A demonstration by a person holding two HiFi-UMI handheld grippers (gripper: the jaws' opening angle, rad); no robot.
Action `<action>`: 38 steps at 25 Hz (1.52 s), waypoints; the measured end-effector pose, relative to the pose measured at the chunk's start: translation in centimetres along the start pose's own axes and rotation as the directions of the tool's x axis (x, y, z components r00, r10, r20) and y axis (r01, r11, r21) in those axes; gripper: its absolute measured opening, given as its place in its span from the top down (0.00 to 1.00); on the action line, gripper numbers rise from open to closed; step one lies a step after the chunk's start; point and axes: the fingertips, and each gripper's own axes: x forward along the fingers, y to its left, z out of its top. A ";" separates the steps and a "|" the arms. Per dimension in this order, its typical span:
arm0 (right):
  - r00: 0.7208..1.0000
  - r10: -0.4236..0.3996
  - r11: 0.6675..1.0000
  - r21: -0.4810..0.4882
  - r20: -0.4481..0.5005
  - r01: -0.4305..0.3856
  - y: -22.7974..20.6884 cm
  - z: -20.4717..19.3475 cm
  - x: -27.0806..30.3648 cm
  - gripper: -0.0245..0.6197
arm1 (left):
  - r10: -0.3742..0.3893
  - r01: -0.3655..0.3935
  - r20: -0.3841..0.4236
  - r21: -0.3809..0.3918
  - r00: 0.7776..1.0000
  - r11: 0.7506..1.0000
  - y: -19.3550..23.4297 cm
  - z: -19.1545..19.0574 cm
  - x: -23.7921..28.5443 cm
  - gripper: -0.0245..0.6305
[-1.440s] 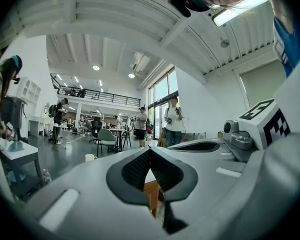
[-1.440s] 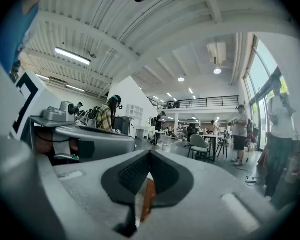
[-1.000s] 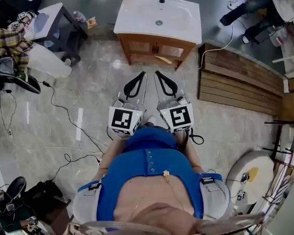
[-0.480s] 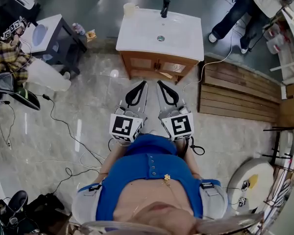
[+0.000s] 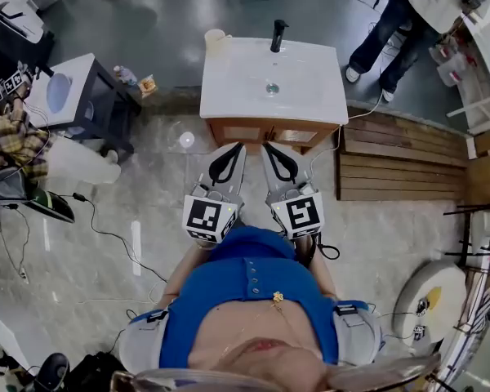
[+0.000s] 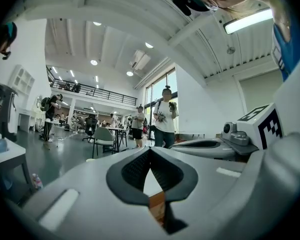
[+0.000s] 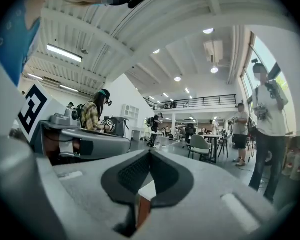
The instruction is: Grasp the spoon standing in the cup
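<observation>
A pale, glossy stone floor (image 5: 155, 186) fills most of the head view, with a slatted wooden platform (image 5: 400, 158) lying on it at the right. At the top middle stands a white-topped vanity (image 5: 310, 72) on a wooden cabinet, with a black faucet (image 5: 278, 34) at its back edge and a drain (image 5: 271, 88) in the basin. To the left sits a dark side table (image 5: 94, 104) with a white top, and a thin cable (image 5: 106, 235) trails across the floor below it. Another person (image 5: 384, 23) in dark trousers stands beyond the vanity's right corner. The person wearing the camera holds both grippers close to the body, side by side and pointing toward the cabinet front. The left gripper (image 5: 239, 145) has its jaws closed tip to tip with nothing between them, and the right gripper (image 5: 264, 144) is likewise closed and empty. The cup (image 5: 216, 38) stands on the vanity's back left corner, well apart from both grippers. It is too small to tell whether a spoon stands in it.
</observation>
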 end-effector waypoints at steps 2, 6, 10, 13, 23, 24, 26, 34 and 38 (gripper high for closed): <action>1.000 -0.004 1.000 0.000 0.005 0.004 0.1 -0.4 1.6 0.96 | -0.008 0.008 -0.006 0.001 1.000 1.000 1.4 -0.2 0.4 0.96; 1.000 -0.011 1.000 0.009 -0.001 0.011 0.8 -0.8 4.0 0.96 | -0.030 0.030 -0.015 0.001 0.999 1.000 3.6 -0.3 0.8 0.96; 1.000 -0.026 0.999 0.029 -0.011 0.026 0.7 -0.8 5.5 0.96 | -0.043 0.043 -0.023 -0.012 0.999 0.999 4.8 -0.3 1.5 0.96; 0.999 -0.034 0.999 0.035 -0.021 0.035 0.1 -0.6 6.8 0.96 | -0.048 0.048 -0.012 -0.015 0.999 0.999 5.6 -0.2 2.5 0.96; 1.000 0.016 0.999 0.045 -0.023 -0.015 -4.1 -1.7 13.8 0.96 | -0.004 0.003 -0.030 -0.031 1.000 1.000 10.7 -0.4 8.7 0.96; 0.999 0.029 0.999 0.042 -0.019 -0.028 -4.8 -1.6 14.8 0.96 | 0.002 -0.003 -0.030 -0.025 1.000 1.000 11.3 -0.2 9.7 0.96; 0.999 0.051 0.998 0.034 -0.010 -0.051 -6.4 -1.3 16.6 0.96 | 0.015 -0.016 -0.033 -0.009 0.999 1.000 12.4 0.1 11.8 0.96; 0.993 0.117 0.993 0.037 -0.028 -0.116 -11.6 -1.3 22.1 0.96 | 0.107 -0.108 -0.044 -0.003 0.993 0.994 16.0 0.8 17.6 0.96; 0.988 0.149 0.988 0.036 -0.039 -0.147 -13.5 -2.0 23.9 0.96 | 0.142 -0.142 -0.049 -0.001 0.989 0.990 17.1 0.6 20.0 0.96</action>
